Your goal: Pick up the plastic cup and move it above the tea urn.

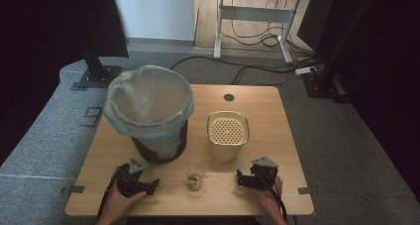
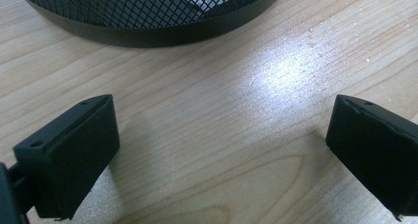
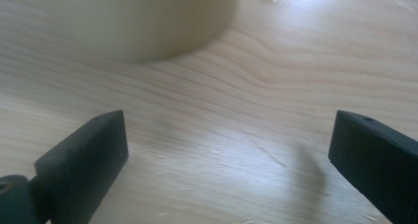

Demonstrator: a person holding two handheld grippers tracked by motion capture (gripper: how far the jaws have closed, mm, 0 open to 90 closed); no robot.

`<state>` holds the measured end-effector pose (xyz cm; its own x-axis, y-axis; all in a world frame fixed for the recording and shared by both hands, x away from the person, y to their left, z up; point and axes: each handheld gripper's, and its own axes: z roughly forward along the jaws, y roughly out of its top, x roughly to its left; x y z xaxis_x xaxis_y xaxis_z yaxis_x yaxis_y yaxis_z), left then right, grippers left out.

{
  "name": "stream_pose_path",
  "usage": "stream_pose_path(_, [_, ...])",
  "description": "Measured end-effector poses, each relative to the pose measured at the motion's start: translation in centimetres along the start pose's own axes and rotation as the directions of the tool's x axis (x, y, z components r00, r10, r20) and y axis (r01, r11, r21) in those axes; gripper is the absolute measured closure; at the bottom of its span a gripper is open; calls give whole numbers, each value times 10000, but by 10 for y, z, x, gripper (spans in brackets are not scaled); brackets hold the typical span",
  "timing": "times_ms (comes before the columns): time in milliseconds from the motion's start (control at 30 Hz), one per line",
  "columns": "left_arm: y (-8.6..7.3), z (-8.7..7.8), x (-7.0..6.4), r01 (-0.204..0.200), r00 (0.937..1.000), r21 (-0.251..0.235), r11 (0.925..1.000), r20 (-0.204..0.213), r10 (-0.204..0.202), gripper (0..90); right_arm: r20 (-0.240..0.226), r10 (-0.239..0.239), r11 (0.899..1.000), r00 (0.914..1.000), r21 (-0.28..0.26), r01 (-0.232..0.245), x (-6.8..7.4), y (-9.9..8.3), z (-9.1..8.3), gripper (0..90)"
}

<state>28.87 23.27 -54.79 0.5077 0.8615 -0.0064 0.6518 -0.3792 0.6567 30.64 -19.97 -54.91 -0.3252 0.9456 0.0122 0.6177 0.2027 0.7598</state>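
Meanwhile, at a light wooden counter point(image 1: 277, 136), the left hand-held gripper point(image 1: 148, 185) and the right hand-held gripper point(image 1: 241, 178) rest low on the wood, each with jaws spread wide and empty. Between them stands a small clear glass cup point(image 1: 195, 178) with brownish contents. Behind it sit a black mesh wastebasket lined with a translucent bag point(image 1: 148, 111) and a cream perforated-top container point(image 1: 227, 134), side by side.

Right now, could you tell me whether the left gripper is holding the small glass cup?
No, the left gripper has its jaws spread over bare table, while the glass cup stands apart.
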Motion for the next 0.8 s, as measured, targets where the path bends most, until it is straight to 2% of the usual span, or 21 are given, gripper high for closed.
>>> stream_pose_path(33, [0, 0, 0, 0, 10000, 0, 10000, 0, 0, 0, 0, 0, 10000, 10000, 0, 0, 0, 0, 0, 9])
stream_pose_path(67, [-1, 0, 0, 57, 10000, -8, 10000, -44, -57, 0, -341, -28, 9989, 9994, -458, 13, 4, 1, -7, 8])
stream_pose_path(100, [-1, 0, 0, 57, 10000, -8, 10000, -44, -57, 0, -341, -28, 9989, 9994, -458, 13, 4, 1, -7, 8])
stream_pose_path(200, [-3, -3, -2, 105, 9998, -121, 9999, -185, -107, 15, -887, -264, 9939, 9957, -1090, 167, 12, 2, -18, 31])
stream_pose_path(267, [-4, -5, -4, 75, 9996, -168, 9998, -271, -80, 33, -1397, -434, 9890, 9892, -1461, 227, 20, 3, -25, 44])
stream_pose_path(300, [-4, -6, -4, 51, 9995, -197, 9998, -295, -57, 43, -1896, -656, 9850, 9797, -1693, 332, 30, 4, -30, 68])
stream_pose_path(333, [-4, -6, -4, 51, 9996, -225, 9997, -292, -58, 43, -1896, -656, 9850, 9797, -1693, 332, 30, 4, -30, 68])
stream_pose_path(400, [-4, -7, -5, 93, 9997, -280, 9996, -244, -100, 49, -2527, -968, 9812, 9627, -1865, 497, 43, 4, -32, 100])
stream_pose_path(433, [-4, -8, -5, 83, 9997, -291, 9995, -229, -89, 50, -2710, -1052, 9806, 9568, -1882, 545, 48, 4, -32, 110])
stream_pose_path(567, [-5, -10, -5, 154, 9998, -341, 9993, -75, -157, 53, -3832, -1441, 9770, 9123, -2013, 698, 74, 3, -28, 149])
stream_pose_path(667, [-6, -10, -3, 200, 9998, -402, 9990, -75, -204, 55, -4305, -1804, 9718, 8844, -2169, 927, 92, 5, -24, 168])
stream_pose_path(800, [-6, -10, -3, 227, 9997, -544, 9983, -106, -233, 60, -4436, -2316, 9636, 8658, -2270, 1414, 116, 11, -11, 169])
